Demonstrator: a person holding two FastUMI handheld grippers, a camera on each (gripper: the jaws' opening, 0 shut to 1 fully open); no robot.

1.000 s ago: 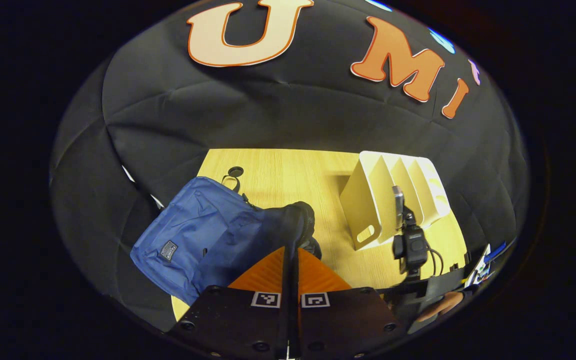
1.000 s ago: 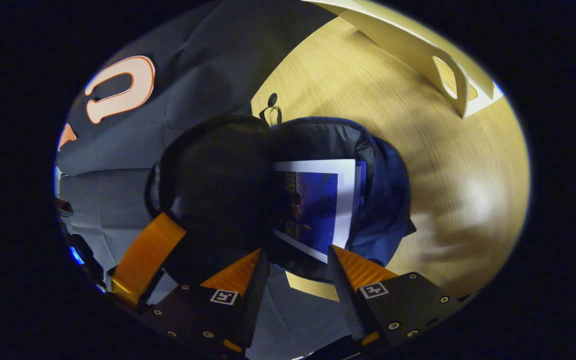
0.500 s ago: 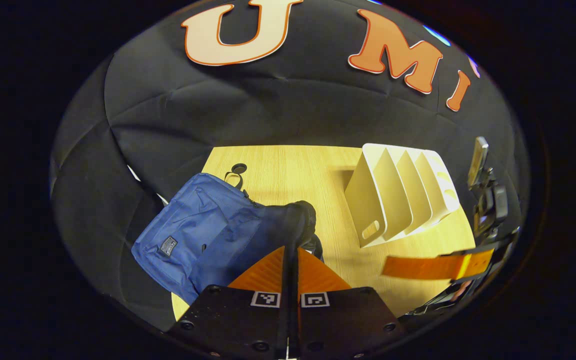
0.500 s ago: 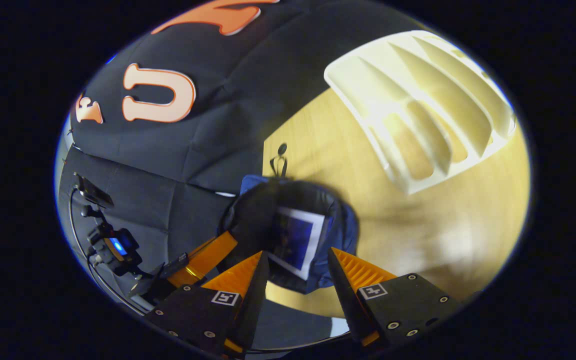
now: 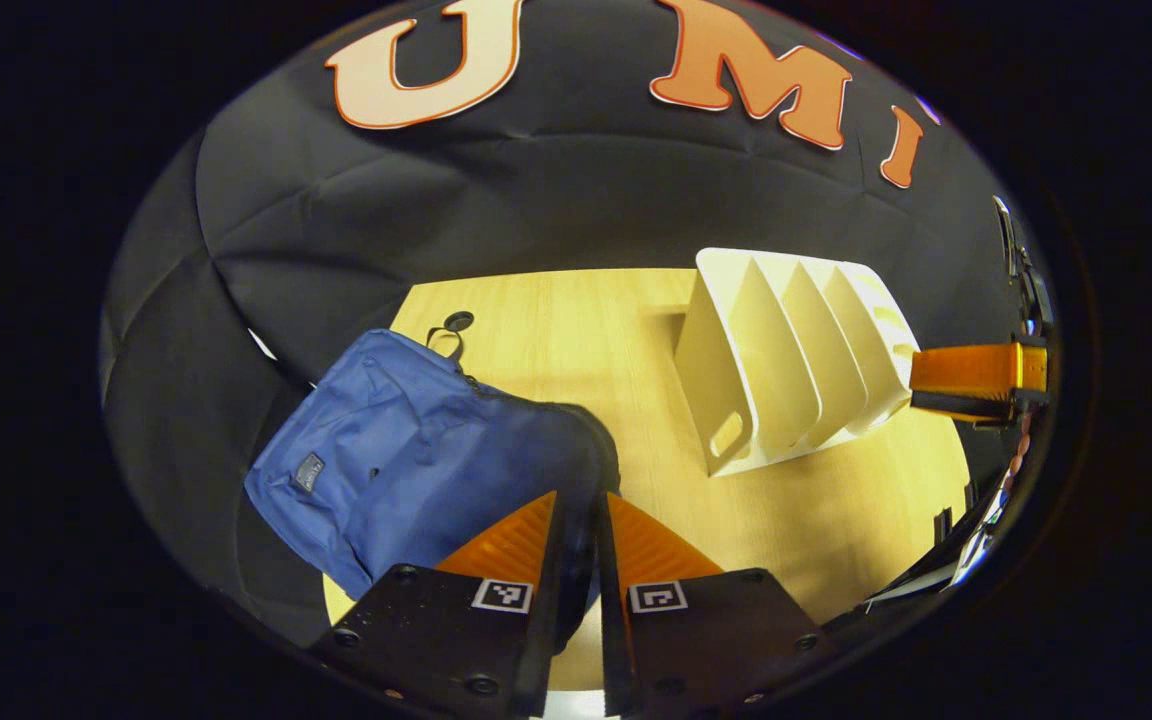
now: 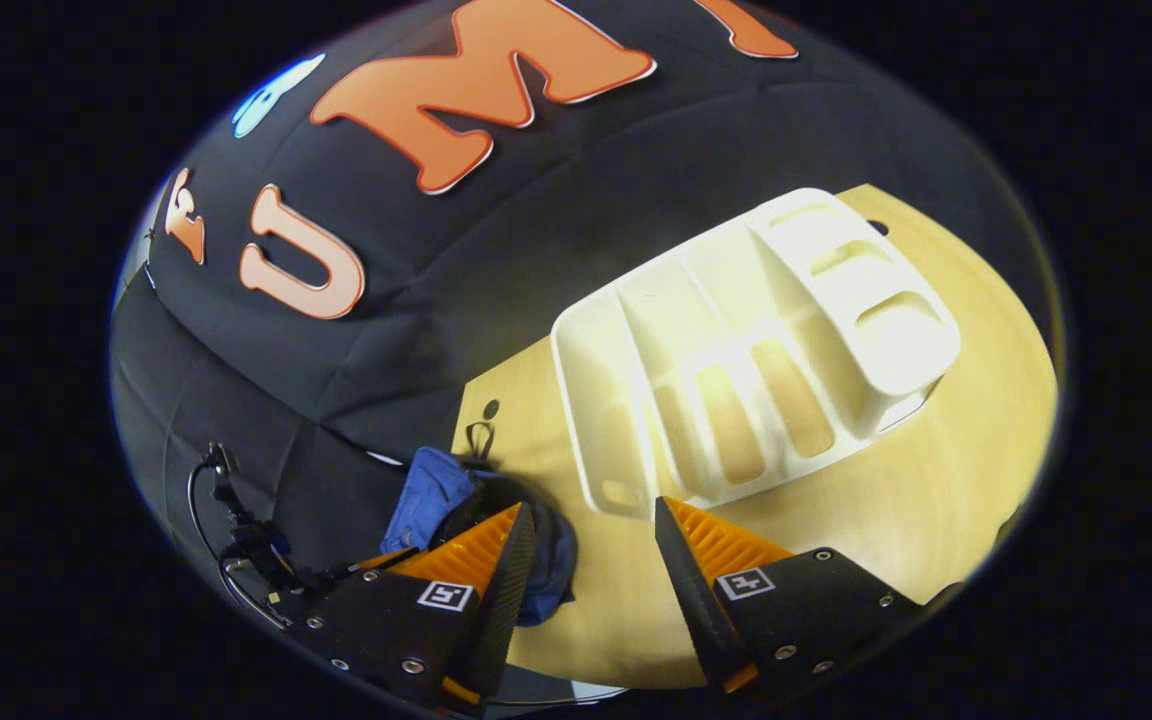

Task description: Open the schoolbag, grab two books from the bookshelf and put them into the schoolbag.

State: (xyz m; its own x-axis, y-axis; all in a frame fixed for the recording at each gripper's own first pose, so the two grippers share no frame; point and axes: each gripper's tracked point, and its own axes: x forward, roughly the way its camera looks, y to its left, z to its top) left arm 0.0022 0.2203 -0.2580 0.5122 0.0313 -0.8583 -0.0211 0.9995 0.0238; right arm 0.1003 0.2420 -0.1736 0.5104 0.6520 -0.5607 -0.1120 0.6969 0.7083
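The left gripper (image 5: 581,520) at bottom centre had its jaws nearly closed on the dark rim of the blue schoolbag (image 5: 406,460); whether they pinched it, I could not tell; the right gripper (image 6: 591,540) held nothing, jaws wide; beyond, upper right, the bookshelf (image 6: 736,360) on the desk (image 6: 936,470) looked bookless; judged best: release the rim gently.

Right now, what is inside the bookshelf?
The bookshelf slots that show hold no books, seen from both views. The schoolbag lies beside it; its inside is hidden.

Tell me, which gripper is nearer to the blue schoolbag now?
Left. The left gripper sits at the schoolbag rim; the right gripper is apart, open, facing the bookshelf.
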